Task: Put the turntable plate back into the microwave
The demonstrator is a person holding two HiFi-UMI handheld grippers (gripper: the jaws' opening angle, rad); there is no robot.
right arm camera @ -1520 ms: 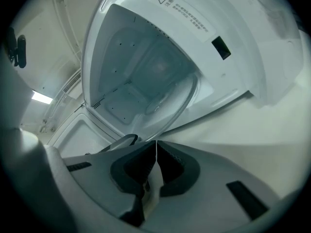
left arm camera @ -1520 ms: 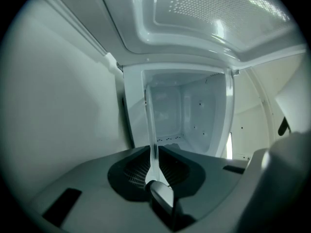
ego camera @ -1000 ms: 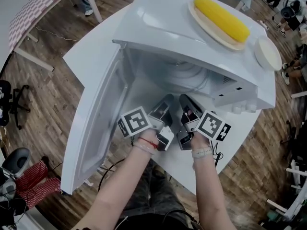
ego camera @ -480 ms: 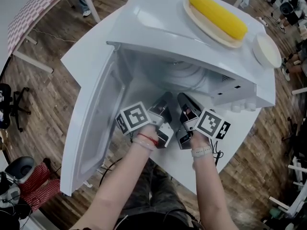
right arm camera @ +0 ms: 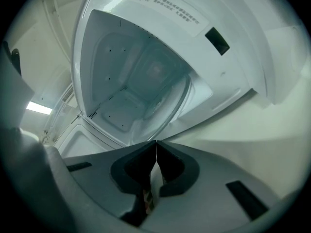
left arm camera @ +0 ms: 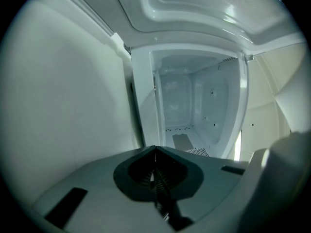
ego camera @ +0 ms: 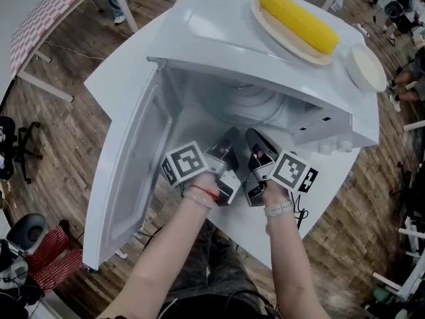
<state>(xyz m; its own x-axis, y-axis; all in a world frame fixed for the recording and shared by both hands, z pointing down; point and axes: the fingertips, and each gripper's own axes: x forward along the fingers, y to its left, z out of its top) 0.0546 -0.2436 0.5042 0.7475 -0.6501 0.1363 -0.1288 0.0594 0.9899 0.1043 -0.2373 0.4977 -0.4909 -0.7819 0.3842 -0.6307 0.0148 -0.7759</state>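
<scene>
Starting on the left: the door (ego camera: 136, 171) is swung wide open, so there's plenty of room to work. The left tongs (left arm camera: 155, 148) are pressed together with nothing between them, right at the mouth of the microwave (ego camera: 219, 38).

The plate (ego camera: 255, 105) looks to me like it's already inside. In the head view there's a pale ringed disc on the cavity floor. It's glass and half under the roof though, so I can't tell if it's seated on its hub.

The right tongs (right arm camera: 156, 143) are closed tip to tip as well, just beside the left pair and not on the plate.

I'd call this the check-and-back-out bit. Here's how I'd go about it:
- Tap the near rim lightly with closed tips to see that it sits flat and centred and doesn't rock.
- If it rocks, pinch the near rim, lift a touch and turn it until it drops in.
- Pull both tongs straight back, keeping clear of the door.
- Go easy on the whole box, because the corn (ego camera: 299, 22) on its dish (ego camera: 282, 37) is up top toward the right and a shove could slide it.
</scene>
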